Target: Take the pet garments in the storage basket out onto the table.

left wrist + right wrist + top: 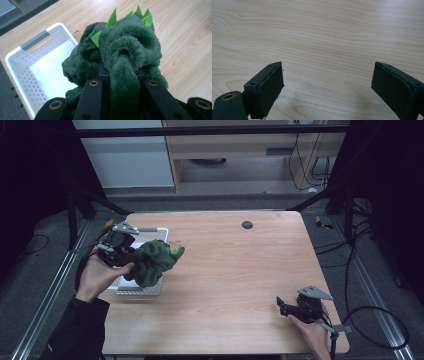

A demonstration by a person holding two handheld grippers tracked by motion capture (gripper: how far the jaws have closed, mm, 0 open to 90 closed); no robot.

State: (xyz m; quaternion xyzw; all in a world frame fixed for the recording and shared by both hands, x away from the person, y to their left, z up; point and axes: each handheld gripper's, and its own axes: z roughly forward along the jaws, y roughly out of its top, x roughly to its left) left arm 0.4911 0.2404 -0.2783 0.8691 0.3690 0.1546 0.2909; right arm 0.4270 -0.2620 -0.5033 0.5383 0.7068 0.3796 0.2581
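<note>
A dark green plush toy (pixel 152 261) with light green felt spikes hangs over the right edge of a white perforated basket (pixel 141 289) at the table's left side. My left gripper (pixel 131 260) is shut on the plush toy (pixel 125 50); its black jaws squeeze a fold of the fur. In the left gripper view the basket (pixel 37 65) lies below and to the left of the toy, with nothing inside that I can see. My right gripper (pixel 283 305) rests low near the table's front right, open, its fingers (pixel 268 87) wide apart over bare wood.
The wooden table (pixel 240 270) has a small dark round spot (pixel 247 224) near its far edge. Black frame bars and cables surround the table. A cable trails from the right gripper off the front right corner.
</note>
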